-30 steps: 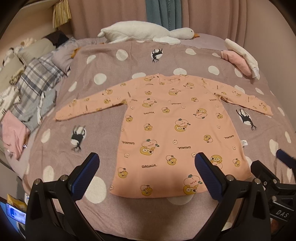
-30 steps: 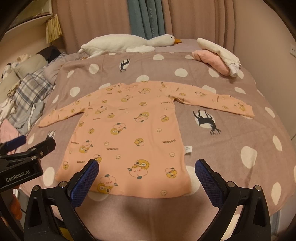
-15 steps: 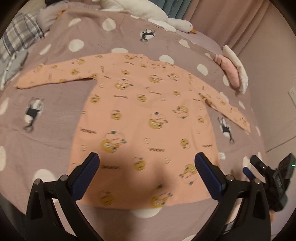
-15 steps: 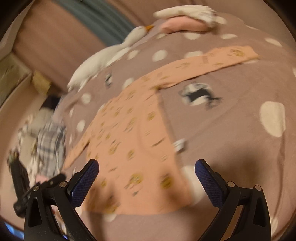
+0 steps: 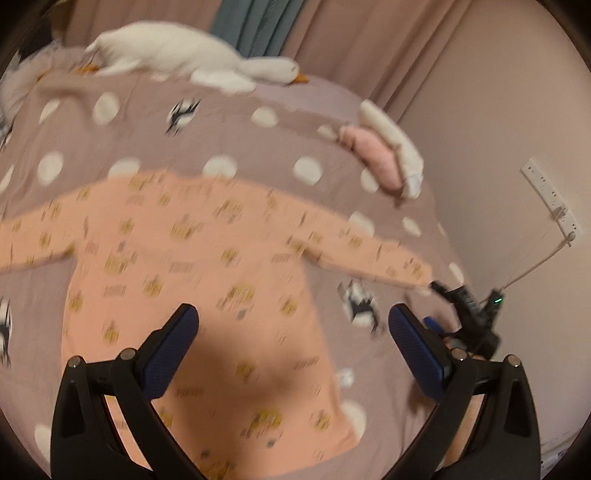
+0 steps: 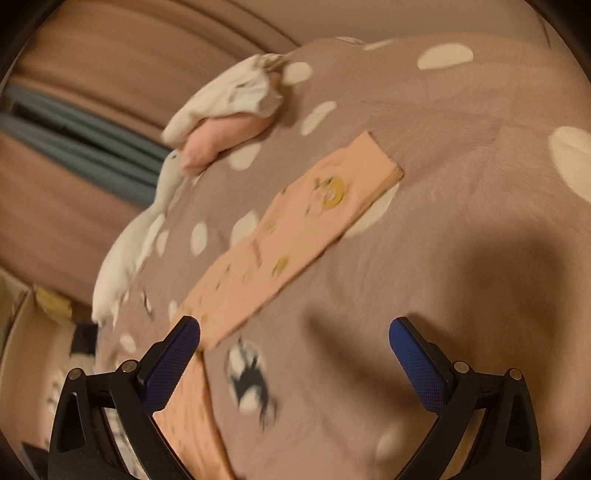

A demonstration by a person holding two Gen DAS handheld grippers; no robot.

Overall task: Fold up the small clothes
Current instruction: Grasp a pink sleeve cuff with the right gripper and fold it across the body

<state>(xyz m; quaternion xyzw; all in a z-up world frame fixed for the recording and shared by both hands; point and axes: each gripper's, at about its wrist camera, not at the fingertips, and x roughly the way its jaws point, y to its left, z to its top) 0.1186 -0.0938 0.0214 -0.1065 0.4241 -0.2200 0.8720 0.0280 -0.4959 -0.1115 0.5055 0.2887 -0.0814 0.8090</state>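
Lying flat across the dotted bedspread (image 5: 229,133) is the peach long-sleeved top (image 5: 207,266), body spread out and both sleeves stretched to the sides, all of it smeared by motion blur in the left wrist view. And the left gripper (image 5: 291,328) hangs above the lower half of the garment, its blue-padded fingers (image 5: 173,350) standing wide apart with nothing between them. Its shadow falls dark across the fabric below.

Over on the right, the right gripper (image 6: 293,343) is spread just as wide, holding nothing, poised over the bedspread (image 6: 461,155) beside the top's sleeve (image 6: 295,229). That sleeve runs diagonally away from the left finger towards its cuff, which lies flat on the cover, and a cat print (image 6: 247,380) sits between the fingers. From the left wrist view, the right gripper (image 5: 469,306) shows up dark just beyond that same cuff.

At the head of the bed a white goose plush (image 5: 184,55) lies along the curtain (image 5: 258,29). Near the right edge rests a pink and white bundle of clothes (image 5: 384,155), well apart from the top. A power strip (image 5: 550,199) hangs on the wall.
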